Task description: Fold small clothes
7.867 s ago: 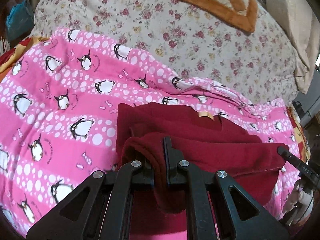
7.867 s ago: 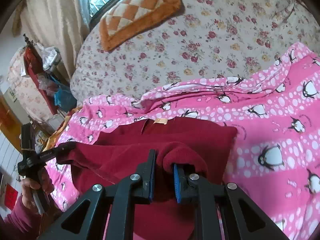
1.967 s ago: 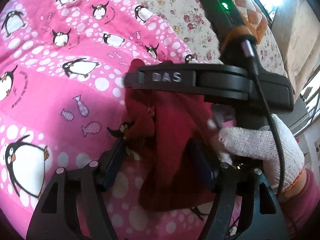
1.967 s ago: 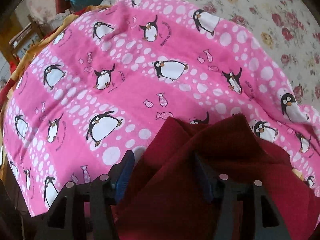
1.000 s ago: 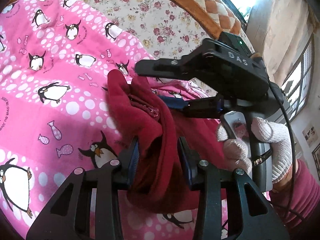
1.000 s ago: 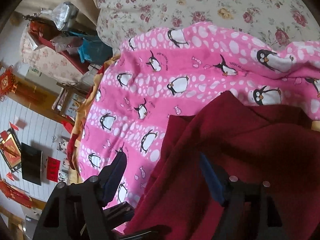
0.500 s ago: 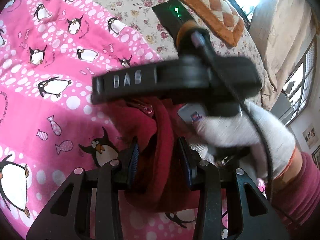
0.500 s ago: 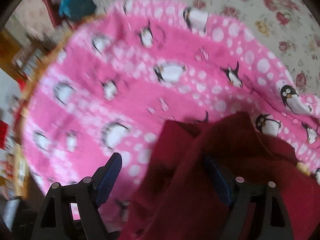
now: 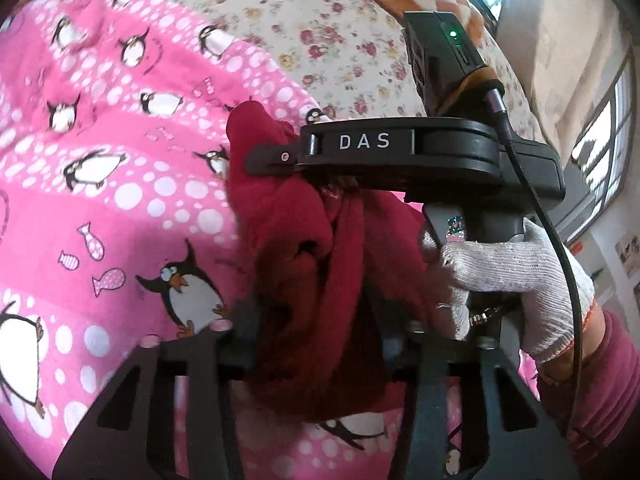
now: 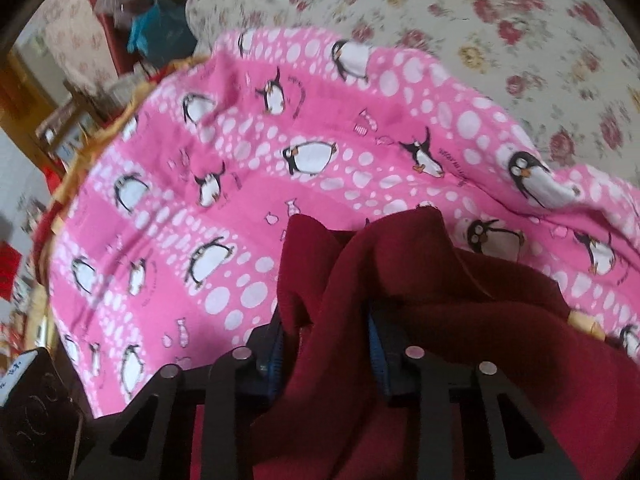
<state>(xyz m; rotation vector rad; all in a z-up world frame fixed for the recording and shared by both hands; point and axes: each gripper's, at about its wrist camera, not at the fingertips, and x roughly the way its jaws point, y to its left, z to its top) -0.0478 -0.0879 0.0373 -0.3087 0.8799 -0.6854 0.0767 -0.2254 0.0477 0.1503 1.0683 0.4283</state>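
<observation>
Dark red fleece garment (image 9: pixel 320 280) lies bunched on the pink penguin-print blanket (image 9: pixel 120 200), near the blanket's edge where the cream floral bedspread (image 9: pixel 320 32) begins. Left gripper (image 9: pixel 316 320) is clenched on a thick fold of the garment. Right gripper (image 10: pixel 326 336): jaws have just been closing, now clamped on another fold, cloth draped over both fingers. Gloved right hand (image 9: pixel 512 280) sits just beside the left gripper, leaving little room between the tools. Open blanket to the left in both views. White lettering "DAS" on the right gripper's body; blanket's small print unreadable.
</observation>
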